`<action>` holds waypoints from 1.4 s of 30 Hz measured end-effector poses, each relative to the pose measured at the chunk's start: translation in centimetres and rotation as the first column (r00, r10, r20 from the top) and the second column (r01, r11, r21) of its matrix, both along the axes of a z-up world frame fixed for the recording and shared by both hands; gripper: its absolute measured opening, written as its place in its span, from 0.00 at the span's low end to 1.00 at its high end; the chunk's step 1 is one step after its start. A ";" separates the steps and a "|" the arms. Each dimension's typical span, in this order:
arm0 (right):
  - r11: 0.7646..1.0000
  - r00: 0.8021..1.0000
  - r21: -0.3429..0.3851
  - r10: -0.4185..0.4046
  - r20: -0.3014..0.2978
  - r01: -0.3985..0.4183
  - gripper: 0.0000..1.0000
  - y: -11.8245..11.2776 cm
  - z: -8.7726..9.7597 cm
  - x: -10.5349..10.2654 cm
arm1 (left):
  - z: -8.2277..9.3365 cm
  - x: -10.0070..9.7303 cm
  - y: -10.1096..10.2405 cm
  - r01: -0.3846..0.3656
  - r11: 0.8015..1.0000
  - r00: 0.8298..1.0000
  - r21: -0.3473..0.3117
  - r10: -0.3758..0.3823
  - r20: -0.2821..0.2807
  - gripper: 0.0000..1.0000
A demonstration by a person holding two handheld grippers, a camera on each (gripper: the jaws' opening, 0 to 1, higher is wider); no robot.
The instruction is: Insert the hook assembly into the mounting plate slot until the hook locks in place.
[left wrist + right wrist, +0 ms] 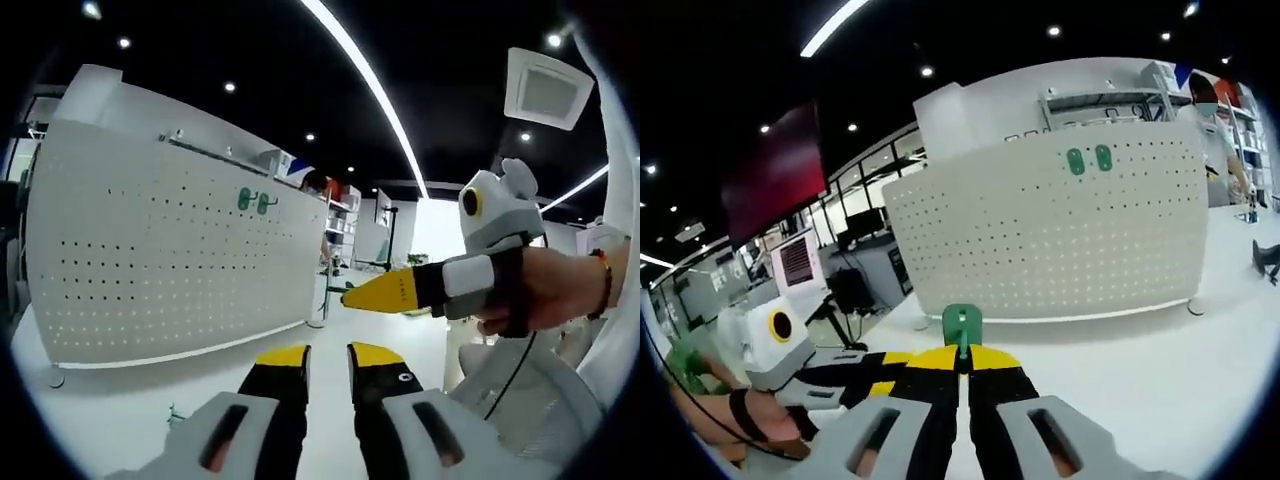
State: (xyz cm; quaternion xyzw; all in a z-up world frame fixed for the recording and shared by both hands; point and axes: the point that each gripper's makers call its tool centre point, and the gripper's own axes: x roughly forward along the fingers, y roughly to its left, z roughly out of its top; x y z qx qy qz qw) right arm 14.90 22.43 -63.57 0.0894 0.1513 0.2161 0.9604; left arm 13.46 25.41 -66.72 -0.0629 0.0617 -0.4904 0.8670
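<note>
Green hook assembly (962, 327) upright, pinched at right gripper (963, 357) tips. White perforated mounting plate (1060, 235) stands upright on worktop (1140, 370), two green hooks (1089, 160) near top.

Green hook (962, 325) in right hand-held gripper (962, 362), before pegboard (1060, 240).

White office chair (520, 385); dark red screen (773, 170) (unlit) overhead.
</note>
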 end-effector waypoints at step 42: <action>0.987 0.978 -0.073 -0.133 0.159 0.146 0.01 -4.1 6.5 9.0 | -1.0 -0.3 3.1 -0.016 0.998 1.000 0.061 0.015 0.014 0.31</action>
